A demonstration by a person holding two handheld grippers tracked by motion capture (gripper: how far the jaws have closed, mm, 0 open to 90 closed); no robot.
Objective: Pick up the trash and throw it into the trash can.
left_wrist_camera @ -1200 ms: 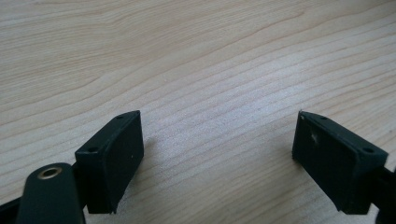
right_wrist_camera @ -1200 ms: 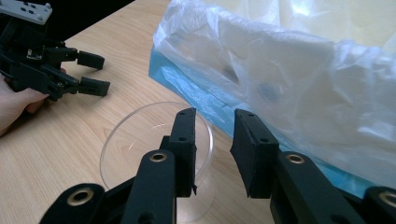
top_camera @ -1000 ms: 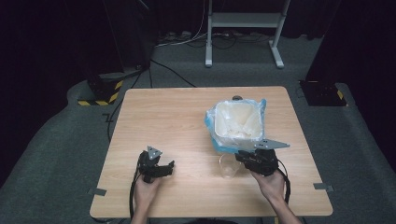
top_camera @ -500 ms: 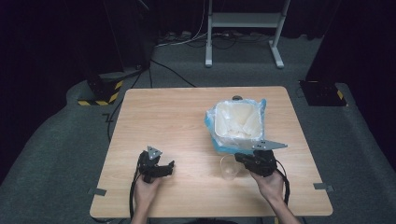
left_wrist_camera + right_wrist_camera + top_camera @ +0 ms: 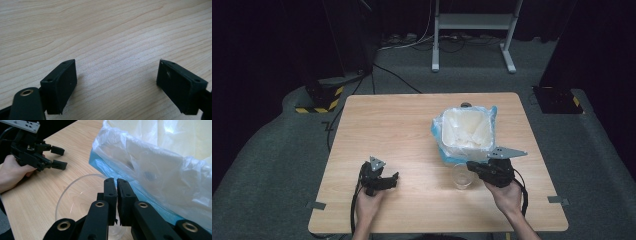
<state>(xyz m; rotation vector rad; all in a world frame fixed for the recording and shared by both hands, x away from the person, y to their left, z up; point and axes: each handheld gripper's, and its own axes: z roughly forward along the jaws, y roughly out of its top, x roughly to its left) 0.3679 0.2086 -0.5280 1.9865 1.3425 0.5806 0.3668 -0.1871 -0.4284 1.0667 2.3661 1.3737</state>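
Two claws: right claw pinches glass bowl rim beside lined bin; left claw gapes, empty.

No legible text or labels anywhere

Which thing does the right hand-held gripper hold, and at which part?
The right hand-held gripper is shut on the rim of the clear cup, one jaw inside and one outside.
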